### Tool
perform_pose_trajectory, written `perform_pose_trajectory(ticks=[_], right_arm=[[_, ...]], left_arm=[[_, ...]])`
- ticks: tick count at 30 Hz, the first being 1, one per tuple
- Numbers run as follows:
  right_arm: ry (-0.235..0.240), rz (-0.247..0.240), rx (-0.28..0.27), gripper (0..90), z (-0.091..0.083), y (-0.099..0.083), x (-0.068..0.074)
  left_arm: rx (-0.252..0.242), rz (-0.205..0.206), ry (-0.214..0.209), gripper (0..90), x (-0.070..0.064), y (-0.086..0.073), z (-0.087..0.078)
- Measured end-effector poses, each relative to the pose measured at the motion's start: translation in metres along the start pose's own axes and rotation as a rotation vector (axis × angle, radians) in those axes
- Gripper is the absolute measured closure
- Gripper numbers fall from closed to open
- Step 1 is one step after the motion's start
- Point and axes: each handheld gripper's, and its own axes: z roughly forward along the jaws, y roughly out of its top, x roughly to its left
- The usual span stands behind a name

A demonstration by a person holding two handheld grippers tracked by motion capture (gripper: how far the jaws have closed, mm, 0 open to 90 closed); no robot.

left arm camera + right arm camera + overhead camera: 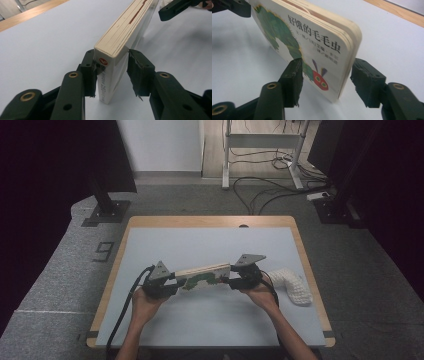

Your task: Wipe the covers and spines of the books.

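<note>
Between your two grippers, the board book (202,276) stands on edge near the table's (210,237) middle. Your left gripper (111,75) has its jaws set against the spine end, seemingly clamped. Your right gripper (325,81) straddles the opposite end, jaws parted, not yet gripping. Lifting or opening remains. A white cloth (295,287) lies right of the book; cables (260,190) cross the grey floor beyond.
</note>
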Motion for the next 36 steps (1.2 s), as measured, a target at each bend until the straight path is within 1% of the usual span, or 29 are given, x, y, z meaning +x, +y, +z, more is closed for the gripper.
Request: perform_pose_trajectory(ticks=[3,9,13,22,27,29,33,36], right_arm=[[-0.010,0.003,0.003,37.5,-0.005,-0.002,-0.001],[-0.037,0.009,0.012,31.6,-0.018,-0.010,-0.005],[-0.057,-0.001,0.029,28.7,-0.027,-0.015,-0.007],[-0.088,0.019,0.042,26.5,-0.051,-0.025,-0.013],[-0.126,0.043,0.045,25.5,-0.069,-0.032,-0.021],[-0.130,0.052,0.046,25.4,-0.076,-0.034,-0.024],[-0.157,0.069,0.057,25.4,-0.089,-0.040,-0.031],[-0.186,0.081,0.065,25.6,-0.100,-0.045,-0.037]], left_arm=[[-0.017,-0.016,-0.015,59.5,0.002,-0.002,-0.001],[-0.029,-0.030,-0.017,59.1,0.002,-0.003,0.000],[-0.033,-0.033,-0.017,59.1,0.002,-0.004,0.000],[-0.037,-0.023,-0.023,59.2,0.002,-0.005,0.000],[-0.036,-0.015,-0.021,59.1,0.002,-0.005,0.000],[-0.036,-0.015,-0.020,59.1,0.002,-0.005,0.000],[-0.036,-0.014,-0.019,59.0,0.002,-0.006,0.001],[-0.036,-0.013,-0.019,59.1,0.002,-0.006,0.001]])
